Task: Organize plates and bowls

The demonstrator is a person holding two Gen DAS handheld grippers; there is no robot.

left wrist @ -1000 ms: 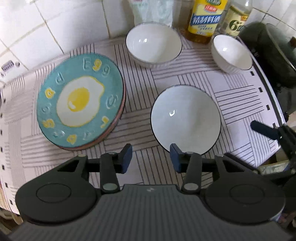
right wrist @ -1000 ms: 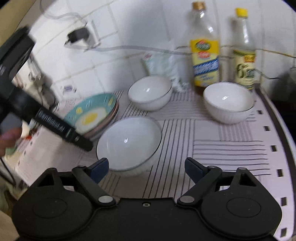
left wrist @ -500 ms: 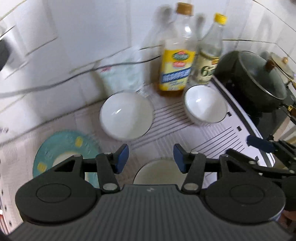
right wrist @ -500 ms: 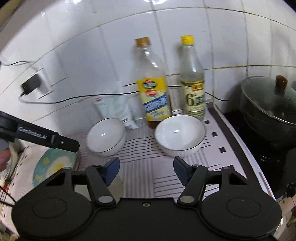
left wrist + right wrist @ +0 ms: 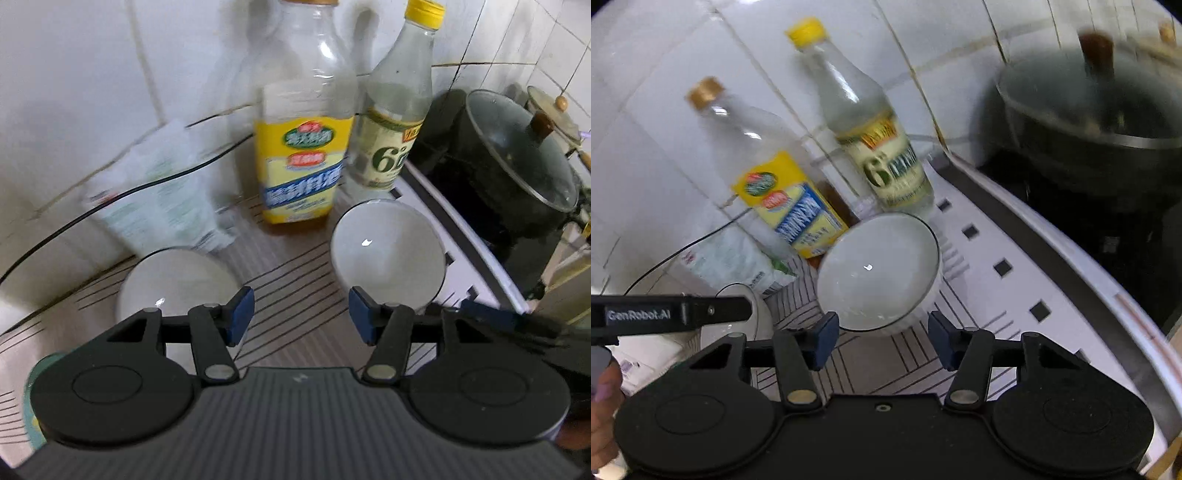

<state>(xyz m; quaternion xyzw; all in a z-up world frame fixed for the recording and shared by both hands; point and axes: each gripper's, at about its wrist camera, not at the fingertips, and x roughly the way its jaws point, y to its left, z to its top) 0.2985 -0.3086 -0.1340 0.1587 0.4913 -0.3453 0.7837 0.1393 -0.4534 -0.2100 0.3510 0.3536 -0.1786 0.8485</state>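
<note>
Where striped mat [image 5: 295,273] meets tiled wall [image 5: 74,92], bottles [image 5: 303,147] stand.

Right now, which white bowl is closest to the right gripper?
The bowl by the vinegar bottle, just ahead of the right gripper; the other bowl sits farther left.

Soft, even indoor light; motion blur smears both views, fisheye bends the edges, small glints sit in the bowls [image 5: 388,251].
</note>
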